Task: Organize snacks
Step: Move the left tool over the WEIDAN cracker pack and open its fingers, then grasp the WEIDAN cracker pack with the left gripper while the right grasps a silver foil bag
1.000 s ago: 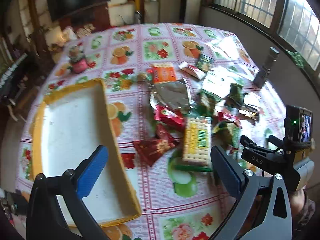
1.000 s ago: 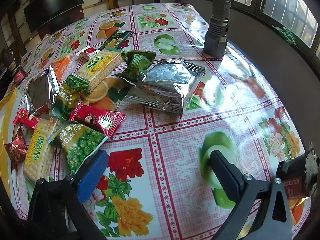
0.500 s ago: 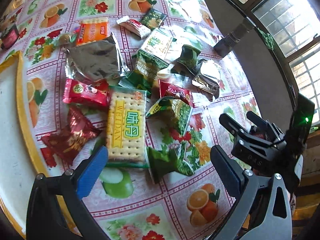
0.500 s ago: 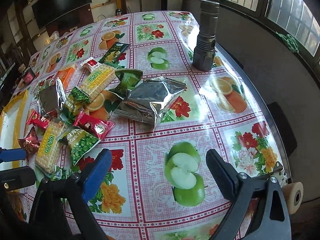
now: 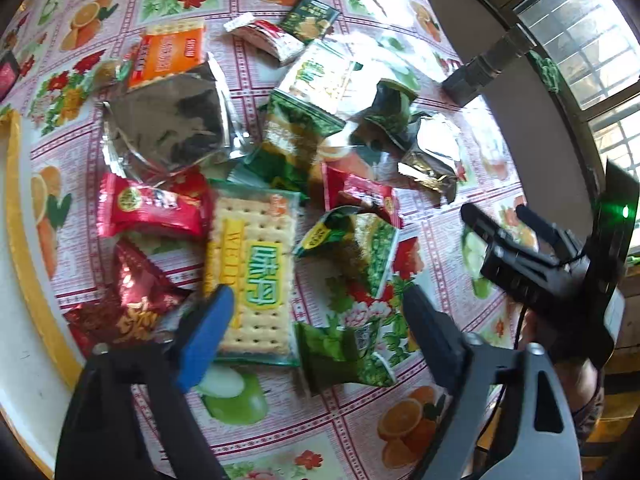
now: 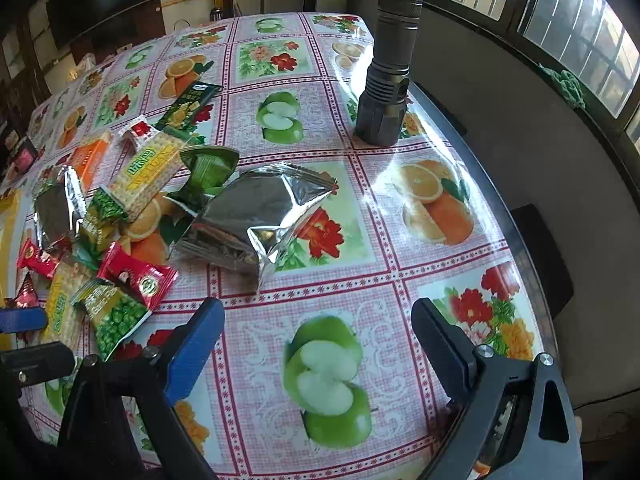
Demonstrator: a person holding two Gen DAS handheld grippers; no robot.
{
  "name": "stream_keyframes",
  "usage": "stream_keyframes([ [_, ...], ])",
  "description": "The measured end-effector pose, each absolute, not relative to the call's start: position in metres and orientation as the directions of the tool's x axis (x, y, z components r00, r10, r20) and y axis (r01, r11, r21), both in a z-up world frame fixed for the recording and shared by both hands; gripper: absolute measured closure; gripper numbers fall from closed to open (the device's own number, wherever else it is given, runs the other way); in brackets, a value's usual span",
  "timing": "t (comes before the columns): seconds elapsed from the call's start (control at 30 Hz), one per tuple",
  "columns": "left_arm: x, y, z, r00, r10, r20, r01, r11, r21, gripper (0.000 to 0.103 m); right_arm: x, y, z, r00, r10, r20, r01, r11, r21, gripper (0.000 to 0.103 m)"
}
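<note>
A pile of snack packets lies on the fruit-print tablecloth. In the left wrist view my left gripper [image 5: 316, 320] points down over its near edge, jaws closing. Between them lie a small green packet [image 5: 340, 352] and the lower corner of a yellow cracker packet [image 5: 252, 264]; the pads do not press on either. A red packet [image 5: 152, 212], a dark red one [image 5: 132, 300] and a silver bag [image 5: 168, 124] lie to the left. My right gripper [image 6: 316, 320] stands open above bare cloth, short of another silver bag [image 6: 260, 216].
A white tray with a yellow rim [image 5: 24, 264] sits left of the pile. A dark flashlight [image 6: 388, 72] stands upright near the table's far right edge. The rounded table edge runs along the right, with a window wall beyond it.
My left gripper swung from over the tray to the snack pile, dropped closer, and its jaws narrowed. The right gripper drew back and rose a little.
</note>
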State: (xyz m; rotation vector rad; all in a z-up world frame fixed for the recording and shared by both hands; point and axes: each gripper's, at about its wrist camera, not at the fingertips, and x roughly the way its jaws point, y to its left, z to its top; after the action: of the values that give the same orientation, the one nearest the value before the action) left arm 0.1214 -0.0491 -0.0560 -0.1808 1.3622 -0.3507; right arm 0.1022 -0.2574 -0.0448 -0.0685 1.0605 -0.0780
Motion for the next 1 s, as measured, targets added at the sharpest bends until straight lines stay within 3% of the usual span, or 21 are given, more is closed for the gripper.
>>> stream_keyframes([
  [0.03,0.122,-0.048,-0.056,0.164,-0.332,-0.929,0.141,0.94,-0.311,0.041,0.108,-0.257,-0.045,0.484,-0.113,-0.868,0.032,0.993,-0.112,0.009],
  [0.1,0.124,-0.043,-0.057,0.139,-0.33,-0.934,0.138,0.94,-0.311,0.077,0.12,-0.253,-0.046,0.483,-0.139,-0.865,0.021,0.989,-0.147,0.009],
  [0.17,0.128,-0.037,-0.06,0.114,-0.343,-0.933,0.121,0.936,-0.329,0.089,0.131,-0.249,-0.049,0.484,-0.17,-0.859,0.007,0.982,-0.19,0.01],
  [0.4,0.13,-0.028,-0.061,0.094,-0.381,-0.92,0.103,0.923,-0.372,0.09,0.167,-0.241,-0.06,0.421,-0.163,-0.892,0.006,0.984,-0.177,0.01],
  [0.57,0.125,-0.036,-0.059,0.101,-0.362,-0.927,0.125,0.929,-0.349,0.086,0.182,-0.242,-0.06,0.373,-0.114,-0.921,0.019,0.993,-0.116,0.01],
  [0.67,0.125,-0.04,-0.059,0.096,-0.361,-0.928,0.127,0.929,-0.348,0.079,0.183,-0.252,-0.049,0.394,-0.078,-0.916,0.073,0.996,-0.054,0.009],
  [0.73,0.122,-0.04,-0.053,0.113,-0.362,-0.925,0.124,0.929,-0.349,0.072,0.188,-0.251,-0.048,0.381,-0.086,-0.92,0.076,0.995,-0.061,0.009],
  [0.8,0.116,-0.041,-0.046,0.153,-0.34,-0.928,0.139,0.937,-0.321,0.044,0.196,-0.245,-0.048,0.387,-0.135,-0.912,0.059,0.991,-0.121,0.009],
  [0.83,0.114,-0.04,-0.042,0.178,-0.314,-0.933,0.137,0.946,-0.292,0.037,0.199,-0.241,-0.049,0.39,-0.148,-0.909,0.05,0.989,-0.139,0.009],
  [1.0,0.118,-0.031,-0.036,0.198,-0.345,-0.918,0.13,0.937,-0.324,0.029,0.207,-0.228,-0.042,0.429,-0.081,-0.9,-0.019,0.995,-0.098,0.009],
])
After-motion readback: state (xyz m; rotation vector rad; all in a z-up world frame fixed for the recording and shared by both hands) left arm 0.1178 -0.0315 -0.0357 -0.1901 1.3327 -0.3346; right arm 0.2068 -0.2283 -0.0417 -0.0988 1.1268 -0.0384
